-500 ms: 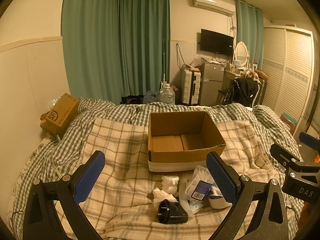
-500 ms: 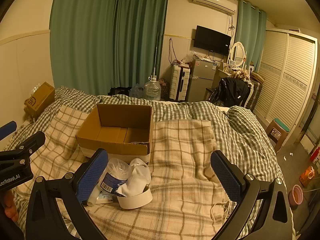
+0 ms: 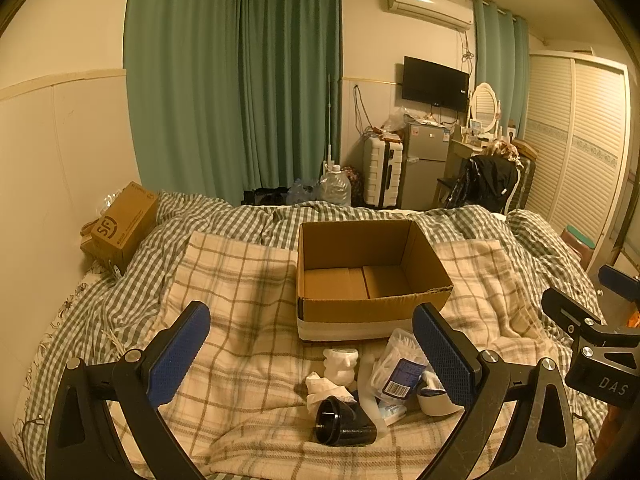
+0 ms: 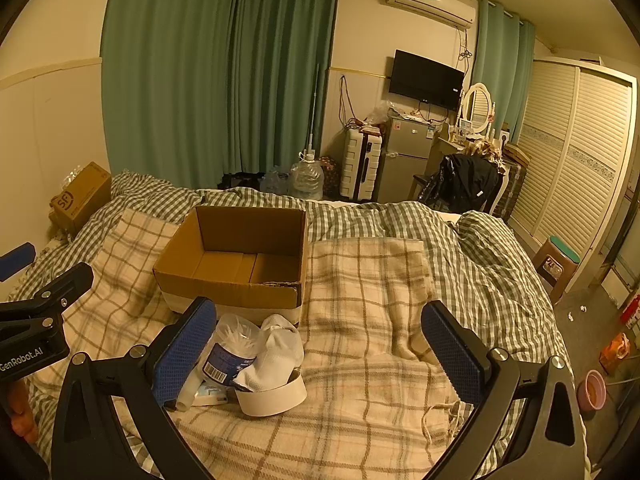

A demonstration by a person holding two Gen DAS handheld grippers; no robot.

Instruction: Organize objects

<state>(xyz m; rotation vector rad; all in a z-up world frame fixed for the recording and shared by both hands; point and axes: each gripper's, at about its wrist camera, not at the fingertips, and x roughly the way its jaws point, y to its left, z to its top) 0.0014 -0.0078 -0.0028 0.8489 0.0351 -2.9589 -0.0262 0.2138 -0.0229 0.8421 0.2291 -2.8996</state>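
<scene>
Left wrist view: looks like step one, nothing picked yet. The cardboard box (image 3: pixel 368 276) sits empty on the plaid blanket (image 3: pixel 240 280), and the clutter lies just in front of it: black cup (image 3: pixel 344 426) on its side, white figurine (image 3: pixel 340 364), swab bag (image 3: pixel 396 364). Left gripper (image 3: pixel 316 354) hovers above them, jaws spread wide, holding nothing. Next move probably means dropping onto one item.

Right wrist view: right gripper (image 4: pixel 320 352) is also wide open and empty, level over the blanket, with the white sock (image 4: pixel 276 350) and tape roll (image 4: pixel 272 396) near its left finger.
</scene>
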